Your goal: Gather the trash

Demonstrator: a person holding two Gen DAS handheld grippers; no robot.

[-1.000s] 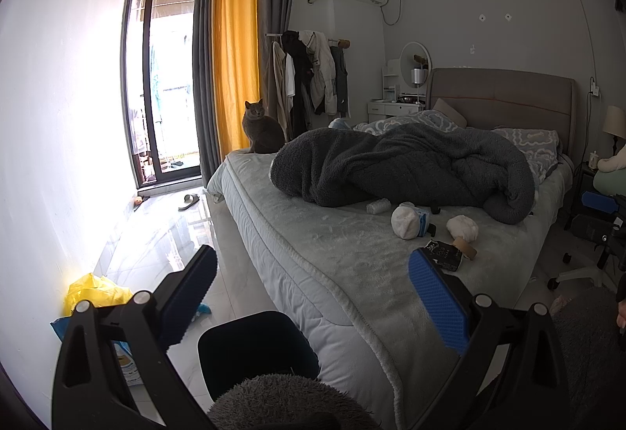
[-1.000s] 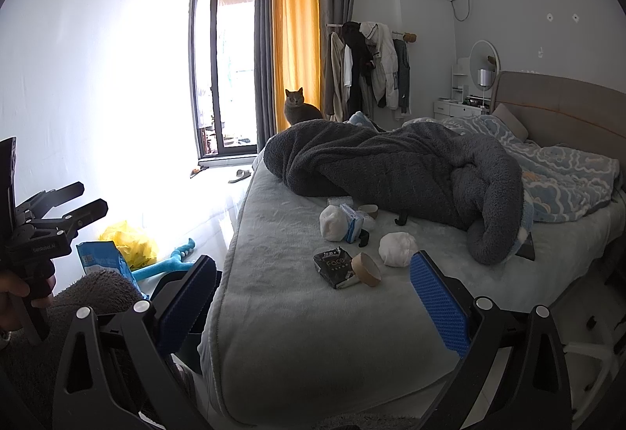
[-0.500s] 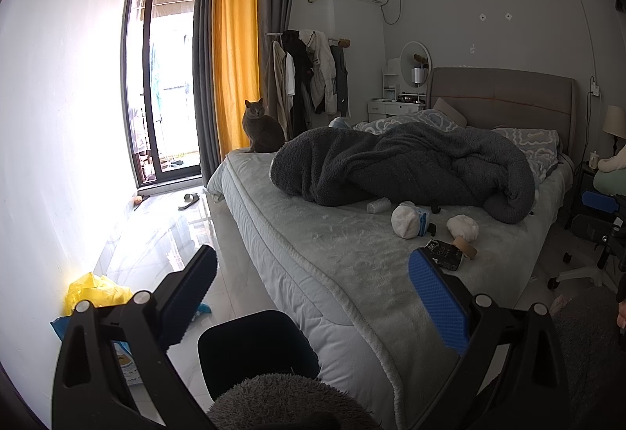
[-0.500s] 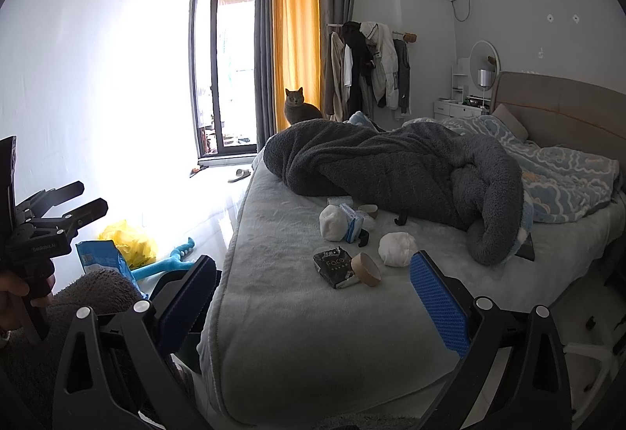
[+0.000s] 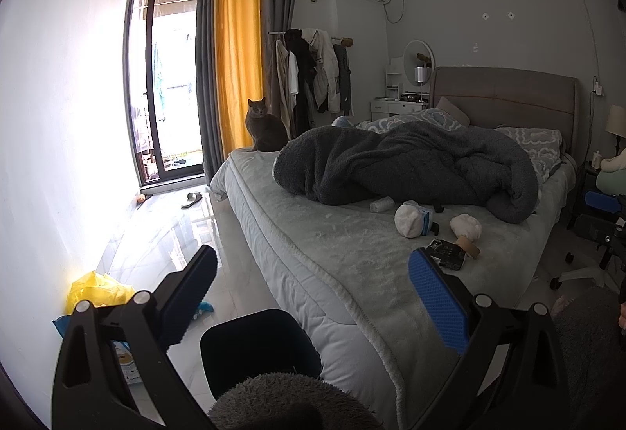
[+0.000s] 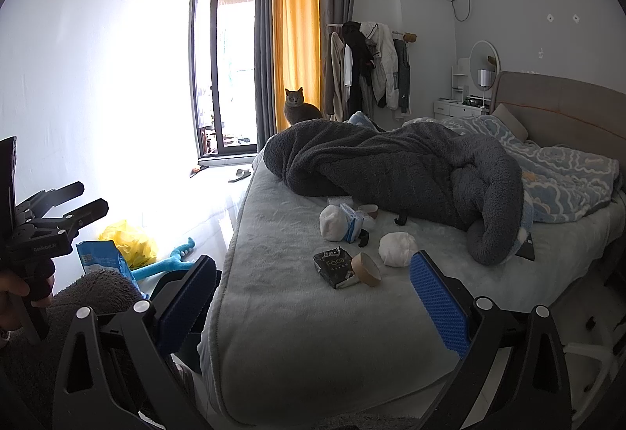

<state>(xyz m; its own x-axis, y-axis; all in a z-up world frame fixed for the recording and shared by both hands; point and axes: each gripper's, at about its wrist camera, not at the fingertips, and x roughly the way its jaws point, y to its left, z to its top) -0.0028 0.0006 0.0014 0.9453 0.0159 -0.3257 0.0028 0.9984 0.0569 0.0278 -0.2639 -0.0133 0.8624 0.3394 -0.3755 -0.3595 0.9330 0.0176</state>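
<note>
I hold my left gripper (image 5: 311, 297) and right gripper (image 6: 313, 299) short of the bed (image 6: 281, 304), both with jaws spread wide and nothing between them. The trash lies together on the grey cover beside the rumpled dark blanket (image 6: 395, 171): a torn black packet (image 6: 334, 265) touching a cardboard tape roll (image 6: 366, 269), and two white wads (image 6: 397, 248) nearby. A dark bin (image 5: 258, 348) stands on the floor at the bed's corner, and a grey cat (image 5: 264, 126) sits at the far end.
</note>
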